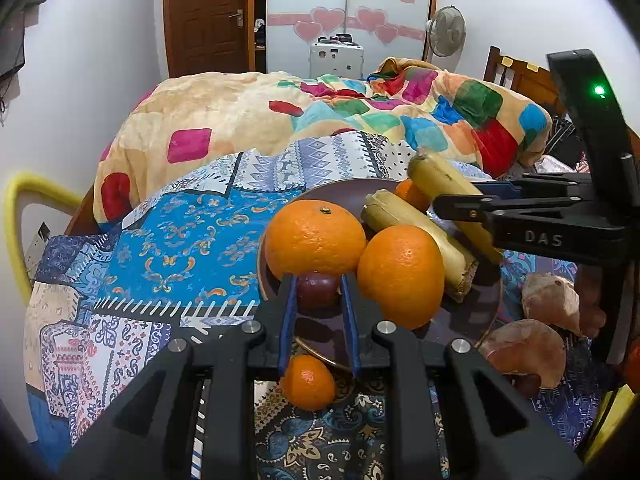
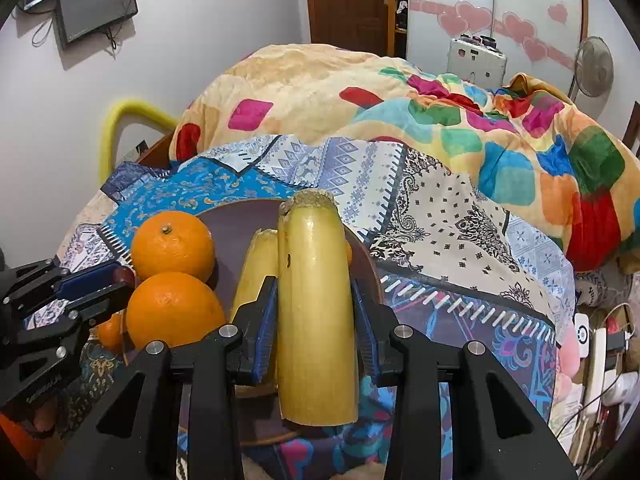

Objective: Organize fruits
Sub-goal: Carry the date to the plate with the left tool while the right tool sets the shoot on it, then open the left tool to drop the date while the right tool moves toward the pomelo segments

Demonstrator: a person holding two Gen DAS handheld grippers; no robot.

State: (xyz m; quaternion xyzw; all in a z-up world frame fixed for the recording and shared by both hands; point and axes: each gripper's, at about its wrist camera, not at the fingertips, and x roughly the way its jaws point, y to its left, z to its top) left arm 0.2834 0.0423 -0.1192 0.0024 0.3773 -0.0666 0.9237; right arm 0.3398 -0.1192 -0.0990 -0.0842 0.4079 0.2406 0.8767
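Note:
A purple plate (image 1: 344,196) with a gold rim sits on the patterned cloth. It holds two big oranges (image 1: 316,236) (image 1: 400,276) and a yellow cane piece (image 1: 416,236). My left gripper (image 1: 318,282) is shut on a small dark red fruit (image 1: 318,292) at the plate's near edge, just below the oranges. My right gripper (image 2: 314,286) is shut on a second yellow cane piece (image 2: 316,304), held over the plate (image 2: 240,216). A small tangerine (image 1: 308,382) lies on the cloth under my left fingers. Another small orange (image 1: 412,196) shows behind the cane.
Two pinkish-brown tubers (image 1: 552,300) (image 1: 524,352) lie on the cloth right of the plate. A colourful blanket (image 1: 320,120) is heaped behind. A yellow chair back (image 1: 16,216) stands at the left. A power strip and cables (image 2: 600,344) lie at the far right.

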